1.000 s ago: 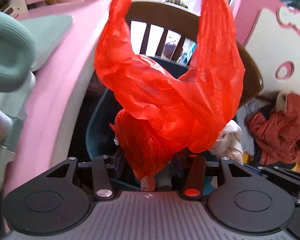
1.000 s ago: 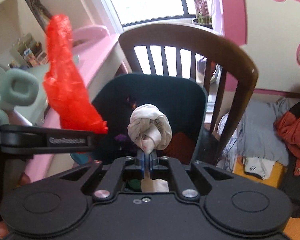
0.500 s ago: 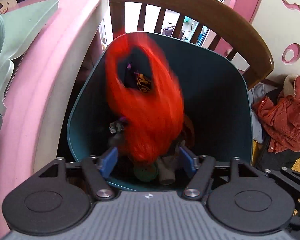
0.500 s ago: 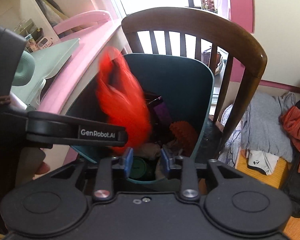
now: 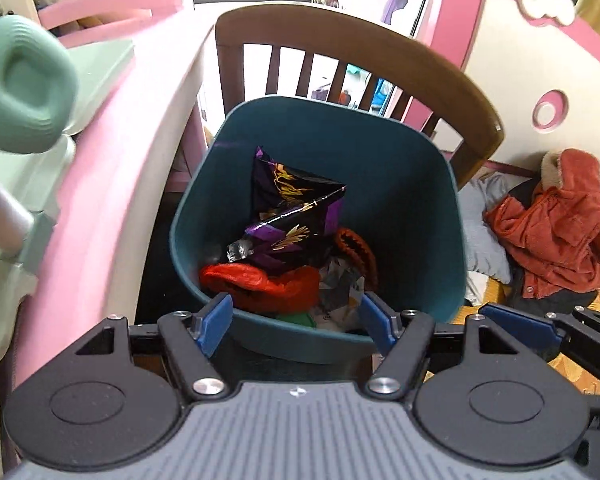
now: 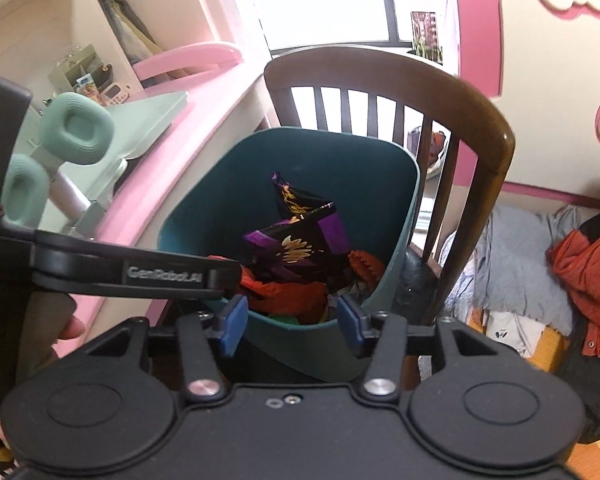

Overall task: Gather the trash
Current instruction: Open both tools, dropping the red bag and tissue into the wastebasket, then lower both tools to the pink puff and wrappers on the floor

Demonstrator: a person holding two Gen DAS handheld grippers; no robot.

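My left gripper [image 5: 296, 330] stood spread and empty; my right gripper [image 6: 290, 330] was opening, nothing between its jaws. The red bag [image 5: 260, 286] lay in the teal bin [image 5: 420, 184] at twelve o'clock, under a purple wrapper [image 5: 292, 208]. That drop looked done; other trash I couldn't see.

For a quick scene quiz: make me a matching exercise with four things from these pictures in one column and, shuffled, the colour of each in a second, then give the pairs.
Things:
1. bin
2. plastic bag
3. snack wrapper
4. chair

Colours:
A. brown
B. purple and black
C. dark teal
D. red

Pairs: 1-C, 2-D, 3-B, 4-A
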